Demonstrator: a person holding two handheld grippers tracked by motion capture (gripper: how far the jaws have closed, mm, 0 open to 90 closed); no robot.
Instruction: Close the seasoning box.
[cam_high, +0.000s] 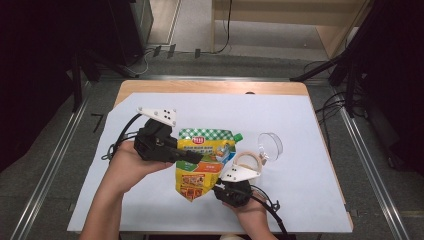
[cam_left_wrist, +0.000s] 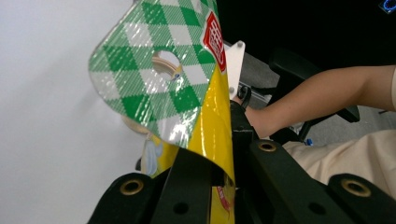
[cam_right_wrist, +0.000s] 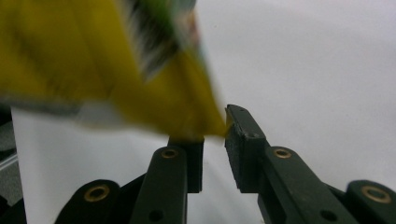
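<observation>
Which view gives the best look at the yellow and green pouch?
The high view: the pouch shows whole, green check top and corner spout included. The left gripper view shows its checked top edge close up, clamped between the jaws. The right gripper view shows a blurred yellow corner.

Pouch (cam_high: 202, 162) sits mid-table over the sheet (cam_high: 300, 130), with the left gripper (cam_high: 192, 156) coming in from its left side and clamped on its edge, and the right gripper (cam_high: 231, 189) at its near right corner, jaws either side of that corner with a gap showing. Just behind the right gripper lies a tape roll (cam_high: 247, 161), and beyond that, further right and back, a clear lid (cam_high: 271, 145) on the sheet. The sheet itself lies on the table (cam_high: 210, 87), whose far edge shows behind it.
</observation>
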